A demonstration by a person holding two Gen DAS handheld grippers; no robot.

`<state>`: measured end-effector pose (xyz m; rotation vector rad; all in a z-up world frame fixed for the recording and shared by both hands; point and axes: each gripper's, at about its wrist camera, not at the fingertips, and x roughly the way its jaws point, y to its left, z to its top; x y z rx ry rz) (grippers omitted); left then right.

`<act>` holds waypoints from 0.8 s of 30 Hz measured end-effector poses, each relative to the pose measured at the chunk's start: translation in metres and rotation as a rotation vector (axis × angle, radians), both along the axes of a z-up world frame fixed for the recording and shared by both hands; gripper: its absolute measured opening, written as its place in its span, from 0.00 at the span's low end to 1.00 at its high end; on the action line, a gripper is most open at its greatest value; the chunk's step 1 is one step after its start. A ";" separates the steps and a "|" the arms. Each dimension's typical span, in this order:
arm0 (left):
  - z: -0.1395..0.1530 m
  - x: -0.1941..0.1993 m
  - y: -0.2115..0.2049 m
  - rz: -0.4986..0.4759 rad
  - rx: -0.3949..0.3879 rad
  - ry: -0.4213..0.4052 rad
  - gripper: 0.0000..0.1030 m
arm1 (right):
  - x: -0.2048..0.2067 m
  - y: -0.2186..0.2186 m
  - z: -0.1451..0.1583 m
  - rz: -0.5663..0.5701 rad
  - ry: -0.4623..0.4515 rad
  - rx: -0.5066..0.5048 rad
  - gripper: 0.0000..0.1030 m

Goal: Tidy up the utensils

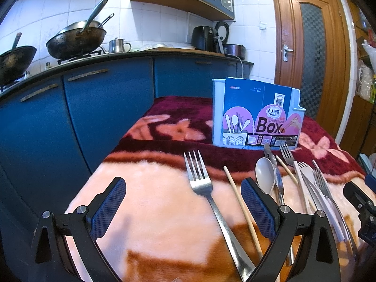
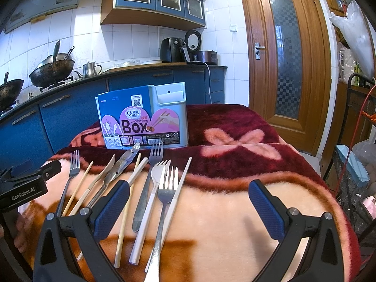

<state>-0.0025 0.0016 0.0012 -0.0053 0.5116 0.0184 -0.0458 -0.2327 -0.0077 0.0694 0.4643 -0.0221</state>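
We see the steel forks, pale spoon, knives and wooden chopsticks [image 2: 128,202] lying loose on the pink-and-maroon fleece blanket [image 2: 223,211], in front of the upright light-blue chopsticks box [image 2: 145,119]. Our left claw [image 1: 185,209] gapes empty above a silver fork [image 1: 204,188]. Our right claw [image 2: 190,209] gapes empty too.

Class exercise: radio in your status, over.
Left gripper open, right gripper open, both empty. Utensils loose on blanket; chopsticks box upright behind. Nothing blocking.
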 end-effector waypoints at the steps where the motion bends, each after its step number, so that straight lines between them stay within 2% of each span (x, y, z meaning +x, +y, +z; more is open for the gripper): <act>1: 0.000 0.001 -0.001 -0.002 0.001 0.002 0.95 | 0.000 0.000 0.000 0.001 0.001 0.000 1.00; 5: 0.001 0.004 0.000 -0.010 -0.004 0.017 0.95 | 0.001 -0.001 -0.003 0.006 0.007 0.012 1.00; 10: 0.003 0.008 0.006 -0.022 -0.027 0.049 0.95 | 0.003 -0.007 0.010 0.019 0.046 0.022 1.00; 14: 0.008 0.013 0.010 -0.038 -0.021 0.097 0.95 | 0.011 -0.013 0.019 0.047 0.133 0.020 0.99; 19: 0.015 0.028 0.019 -0.072 -0.031 0.200 0.95 | 0.027 -0.025 0.020 0.083 0.301 0.065 0.80; 24: 0.016 0.039 0.023 -0.095 -0.043 0.283 0.92 | 0.040 -0.028 0.011 0.127 0.448 0.098 0.68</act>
